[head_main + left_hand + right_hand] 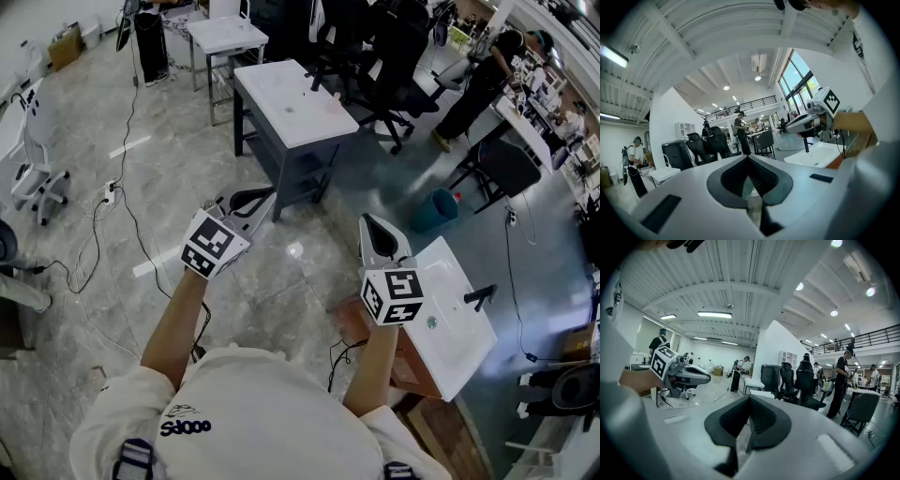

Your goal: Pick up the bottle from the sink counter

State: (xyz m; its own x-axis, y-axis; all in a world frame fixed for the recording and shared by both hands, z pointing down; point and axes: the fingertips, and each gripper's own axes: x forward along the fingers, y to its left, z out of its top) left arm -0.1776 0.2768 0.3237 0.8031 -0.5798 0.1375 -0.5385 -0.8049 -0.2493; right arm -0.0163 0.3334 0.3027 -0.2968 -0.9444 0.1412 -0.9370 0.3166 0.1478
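No bottle could be made out in any view, so its place and its long axis could not be told. The sink (459, 349) nearest to the person, white on a wooden base, lay just beside the right gripper (376, 228), on its right side. On it I saw only a black tap (478, 297) and a small greenish spot (432, 322) in the basin, which was probably the drain and not a bottle. A second sink (292, 101) stood well apart, ahead of the left gripper (251, 200), and nothing on it looked like a bottle either.

Both grippers pointed forward into the room and not down at a sink. The jaws of each were pressed together, with nothing between them.

In my judgement the right gripper was much the nearer to the first sink. It would need to turn to the right, toward the basin, and open its jaws before any grasp, once the bottle came into view.
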